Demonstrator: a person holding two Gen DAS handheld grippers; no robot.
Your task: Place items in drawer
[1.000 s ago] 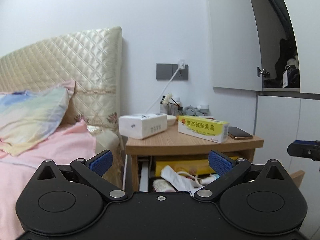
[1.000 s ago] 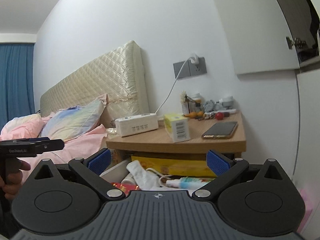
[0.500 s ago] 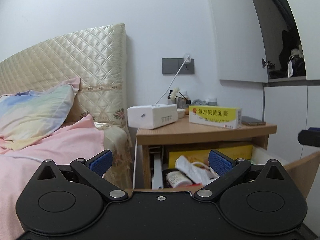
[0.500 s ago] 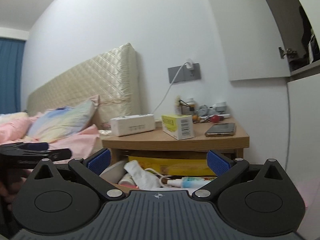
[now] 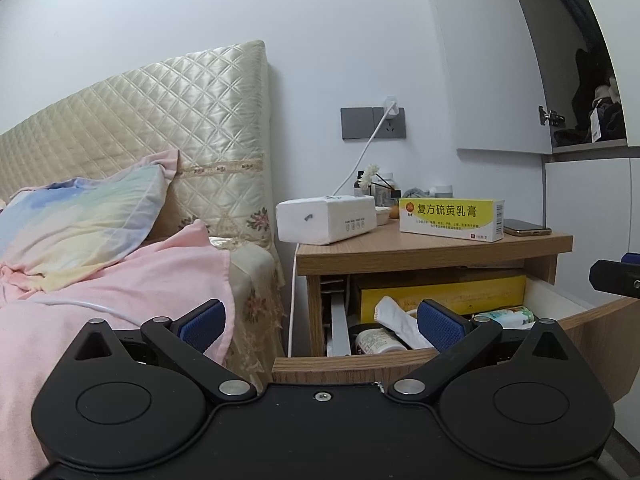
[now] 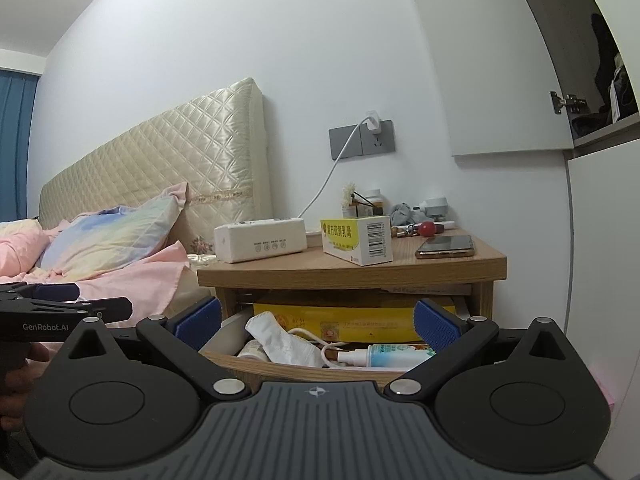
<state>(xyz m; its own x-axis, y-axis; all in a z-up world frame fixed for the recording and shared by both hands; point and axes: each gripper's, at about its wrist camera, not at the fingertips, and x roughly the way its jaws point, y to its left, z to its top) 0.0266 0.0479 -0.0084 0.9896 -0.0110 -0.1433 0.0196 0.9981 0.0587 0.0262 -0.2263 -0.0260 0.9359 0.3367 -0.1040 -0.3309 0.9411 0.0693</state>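
Both grippers, left gripper (image 5: 320, 322) and right gripper (image 6: 318, 320), show fingers spread wide, holding nothing. The yellow box (image 6: 357, 239) sits at frame centre on the bench (image 6: 352, 270), above the open drawer (image 6: 304, 368). Its barcoded end faces the right gripper (judged the nearer); its long side faces the left.

white wall (image 5: 320, 40), quilted cream headboard (image 5: 160, 128), wooden nightstand (image 5: 432, 254), blue curtain (image 6: 16, 140)
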